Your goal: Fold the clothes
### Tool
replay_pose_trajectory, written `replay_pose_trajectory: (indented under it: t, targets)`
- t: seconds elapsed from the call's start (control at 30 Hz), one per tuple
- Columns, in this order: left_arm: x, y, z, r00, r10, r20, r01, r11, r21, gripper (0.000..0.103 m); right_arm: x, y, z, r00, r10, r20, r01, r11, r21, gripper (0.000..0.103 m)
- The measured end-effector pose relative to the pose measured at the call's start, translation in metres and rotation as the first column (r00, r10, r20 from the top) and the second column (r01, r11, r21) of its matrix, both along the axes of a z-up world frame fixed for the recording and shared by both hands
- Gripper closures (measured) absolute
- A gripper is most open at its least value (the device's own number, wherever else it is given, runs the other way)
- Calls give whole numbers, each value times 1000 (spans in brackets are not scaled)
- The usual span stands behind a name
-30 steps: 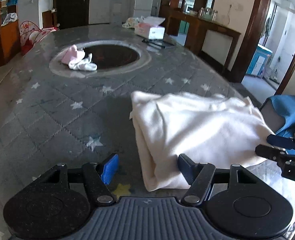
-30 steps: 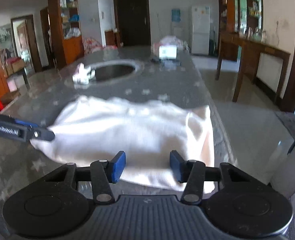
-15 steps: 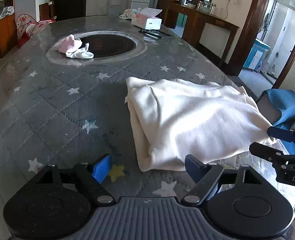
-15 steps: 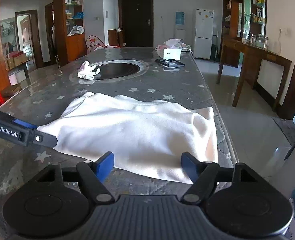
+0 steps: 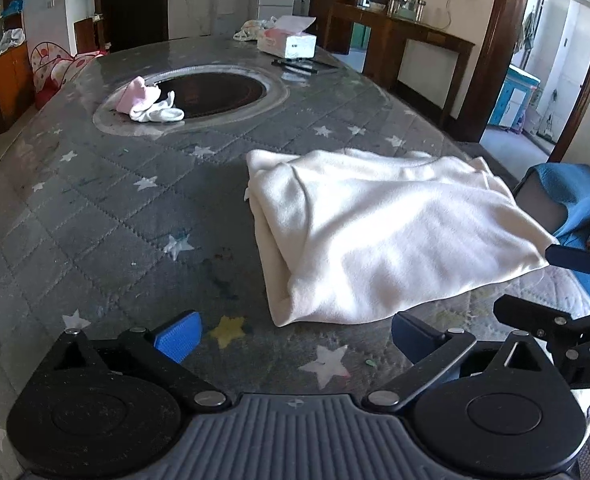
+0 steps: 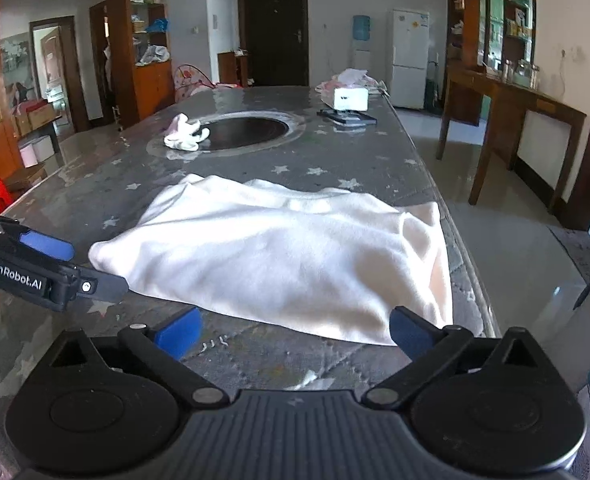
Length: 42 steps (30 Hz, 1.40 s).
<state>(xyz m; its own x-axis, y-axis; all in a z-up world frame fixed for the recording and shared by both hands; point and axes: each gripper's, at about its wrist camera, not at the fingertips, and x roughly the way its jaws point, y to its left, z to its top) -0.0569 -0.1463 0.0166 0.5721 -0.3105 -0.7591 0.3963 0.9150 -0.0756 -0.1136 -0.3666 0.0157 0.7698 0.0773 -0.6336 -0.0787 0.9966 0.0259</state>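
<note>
From the left wrist camera, the folded cream cloth (image 5: 379, 236) lies flat on the gray star table (image 5: 107, 216), close to the near right edge. Its long side runs from left to right across the picture, and its thick folded edge faces left. The left gripper (image 5: 295, 338) sits just short of the cloth's near corner. Its jaws are opening wide, and only bare table is between them. The blue pads (image 5: 179, 334) do not touch the cloth. The right gripper (image 5: 567, 280) pokes in from the right, next to the cloth's right corner. In the round dark hollow (image 5: 215, 94) in the table, a small pink and white bundle (image 5: 149, 102) rests on the left rim. A tissue box (image 5: 287, 42) stands at the far end (a tissue sticks up out of it).

From the right wrist camera, the cloth (image 6: 279, 256) again stretches left to right, with its right end at the table's edge (image 6: 459, 264). The right gripper (image 6: 295, 334) has its jaws opening wide too. The cloth's near hem lies just ahead of them, not pinched. The left gripper (image 6: 79, 268) reaches in from the left, just beside the cloth's left corner. The little bundle (image 6: 185, 134) sits on the hollow's rim here too.
</note>
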Motion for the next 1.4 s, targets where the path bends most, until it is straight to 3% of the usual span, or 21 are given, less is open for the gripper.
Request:
replay_pose_trajectory:
  t: [0.43, 1.0, 1.4]
  targets:
    - [21, -4, -4, 1000, 5, 5, -5, 999, 47, 0, 21, 2, -11, 999, -29, -44, 29, 1000, -8, 0]
    - [60, -24, 2, 999, 26, 48, -30, 997, 69, 0, 64, -2, -14, 990, -137, -30, 138, 990, 26, 0]
    - [49, -25, 11, 999, 30, 34, -32, 998, 58, 0, 59, -2, -4, 989, -146, -12, 146, 988, 39, 0]
